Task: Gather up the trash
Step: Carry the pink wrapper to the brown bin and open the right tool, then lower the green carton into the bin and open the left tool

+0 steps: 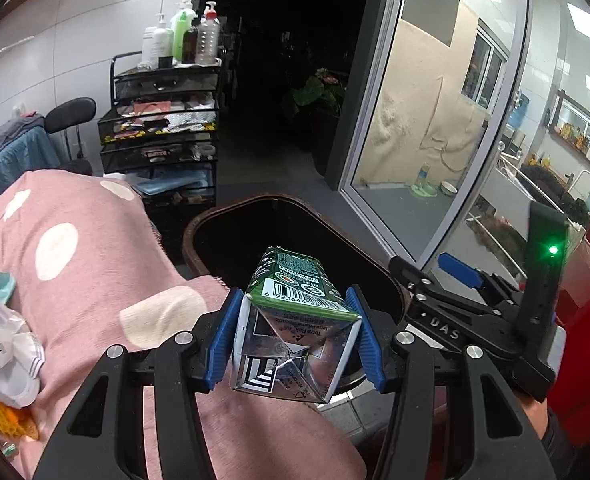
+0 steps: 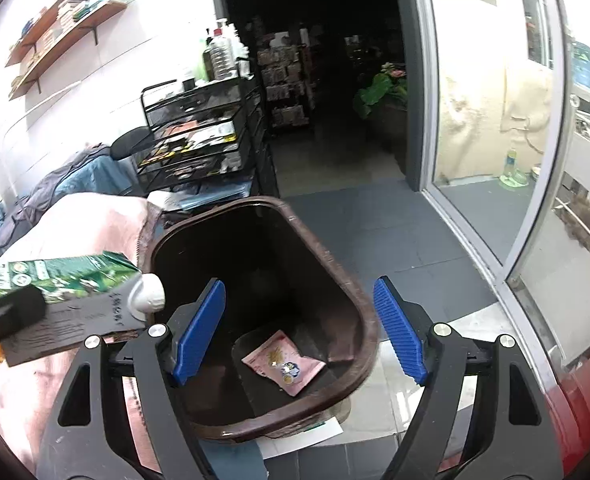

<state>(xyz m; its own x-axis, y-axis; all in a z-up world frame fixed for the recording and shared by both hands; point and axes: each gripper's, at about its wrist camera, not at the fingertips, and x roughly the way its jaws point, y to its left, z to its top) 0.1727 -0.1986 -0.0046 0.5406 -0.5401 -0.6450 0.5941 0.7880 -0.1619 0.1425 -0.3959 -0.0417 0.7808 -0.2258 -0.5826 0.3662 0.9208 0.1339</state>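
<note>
Carton (image 1: 295,320) of green-printed drink packaging sits pinched between the blue pads of the left gripper (image 1: 297,338), its folded silver base toward the camera and its far end over the near edge of the brown bin (image 1: 255,202). Left of the bin, a pink blanket with pale dots (image 1: 75,248) covers a surface, with crumpled white paper litter (image 1: 3,352) lying on it well away from the bin. Behind the bin stands a black mesh drawer cart (image 1: 163,128) topped with pump bottles (image 1: 183,28). In the right wrist view, the same carton (image 2: 67,280) enters from the left of the bin (image 2: 359,280), its white cap just short of the rim. Inside the bin, on its floor, lies a pink wrapper (image 2: 283,364). The right gripper (image 2: 299,328) hangs above the bin with jaws spread wide and nothing between them. Right of the bin, a glass sliding door (image 2: 475,120) meets the grey tiled floor.
</note>
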